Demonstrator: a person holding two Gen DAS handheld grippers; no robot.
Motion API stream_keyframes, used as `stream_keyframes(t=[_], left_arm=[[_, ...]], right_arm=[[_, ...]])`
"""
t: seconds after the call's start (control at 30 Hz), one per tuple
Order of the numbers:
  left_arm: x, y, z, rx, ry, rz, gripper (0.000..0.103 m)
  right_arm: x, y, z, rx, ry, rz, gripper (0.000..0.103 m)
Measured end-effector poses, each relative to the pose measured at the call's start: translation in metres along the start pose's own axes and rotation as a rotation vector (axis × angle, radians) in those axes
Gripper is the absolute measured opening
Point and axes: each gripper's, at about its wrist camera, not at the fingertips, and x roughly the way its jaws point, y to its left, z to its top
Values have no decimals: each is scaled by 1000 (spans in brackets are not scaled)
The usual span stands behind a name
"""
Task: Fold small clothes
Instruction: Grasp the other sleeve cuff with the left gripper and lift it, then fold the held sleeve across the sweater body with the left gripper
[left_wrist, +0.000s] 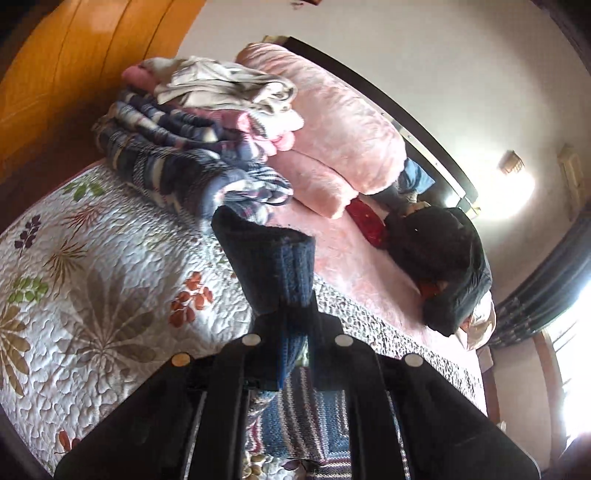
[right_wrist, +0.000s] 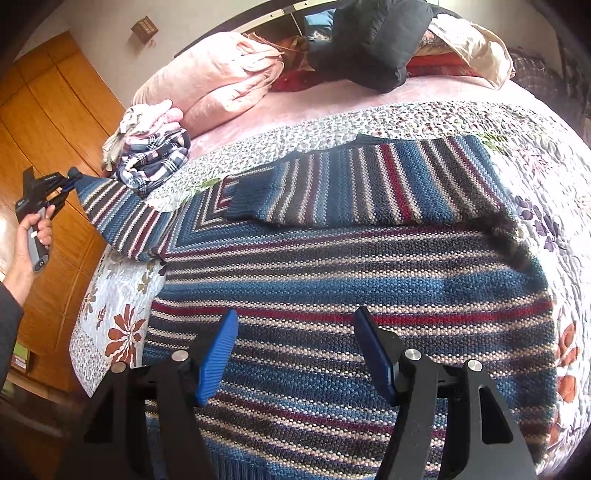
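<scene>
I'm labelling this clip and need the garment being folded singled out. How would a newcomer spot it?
Start at the bed's floral quilt. Spread across its near half lies the sweater, knitted in blue, maroon and cream stripes, one sleeve folded across its top and the other lifted by the left gripper. Unlike the plaid pile, it lies flat.

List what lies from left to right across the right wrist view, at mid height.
Person's hand → left tongs gripping the sweater's lifted sleeve → plaid folded clothes → folded-over sleeve's dark cuff → fur collar → floral quilt.
</scene>
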Motion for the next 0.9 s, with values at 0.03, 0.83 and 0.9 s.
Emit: stream_keyframes(t=[0.03, 0.83, 0.9], left_arm=[[2, -17, -4, 44, 6, 0, 7], [177, -210, -213, 414, 367, -116, 12], [184, -210, -231, 439, 394, -108, 21]], right_arm=[[-3, -4, 0, 8, -2, 0, 66], [-6, -68, 15, 151, 8, 51, 71], [6, -70, 28, 188, 39, 100, 76]])
